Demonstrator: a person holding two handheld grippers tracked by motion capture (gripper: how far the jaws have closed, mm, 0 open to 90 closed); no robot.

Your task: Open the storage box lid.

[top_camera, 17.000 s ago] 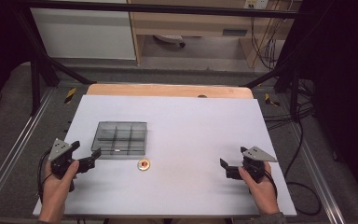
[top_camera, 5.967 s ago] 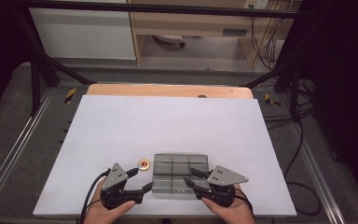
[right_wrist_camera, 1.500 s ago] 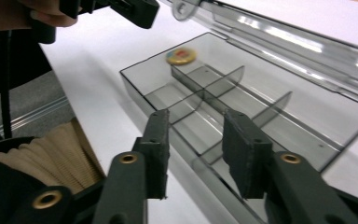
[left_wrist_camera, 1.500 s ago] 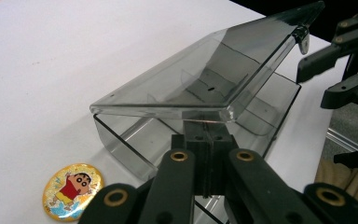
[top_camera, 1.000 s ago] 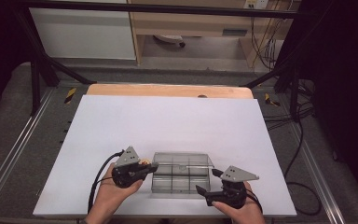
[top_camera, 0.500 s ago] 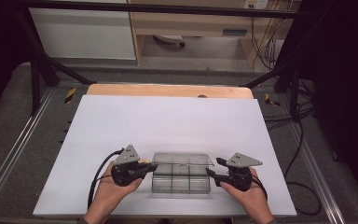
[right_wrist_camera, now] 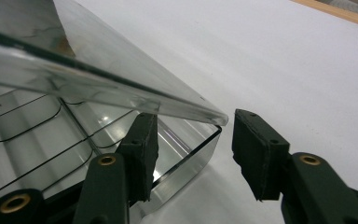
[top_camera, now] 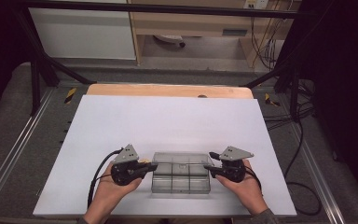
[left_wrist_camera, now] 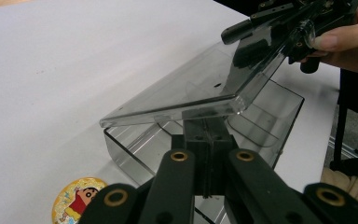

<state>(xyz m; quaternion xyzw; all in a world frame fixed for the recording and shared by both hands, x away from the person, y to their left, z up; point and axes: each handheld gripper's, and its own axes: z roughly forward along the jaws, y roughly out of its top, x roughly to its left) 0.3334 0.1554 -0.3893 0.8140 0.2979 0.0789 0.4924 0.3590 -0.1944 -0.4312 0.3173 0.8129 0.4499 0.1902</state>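
A clear plastic compartment box (top_camera: 182, 179) lies near the table's front edge, its hinged lid (left_wrist_camera: 191, 93) raised at a slant. My left gripper (left_wrist_camera: 209, 135) is shut, its tips poking in under the lid's free edge at the box's left end. At the right end my right gripper (right_wrist_camera: 193, 135) stands open. One of its jaws is inside the box under the lid, the other outside, with the box's end wall (right_wrist_camera: 186, 165) between them and untouched. A round cartoon badge (left_wrist_camera: 77, 205) lies on the table beside the left gripper.
The white tabletop (top_camera: 168, 121) stretches wide beyond the box. A wooden strip (top_camera: 168, 90) runs along its far edge. Metal rails flank the table, and cables (top_camera: 303, 140) trail on the floor at the right.
My right gripper has moved forward and in to the box's right end, straddling its wall. The left gripper has stayed under the raised lid.
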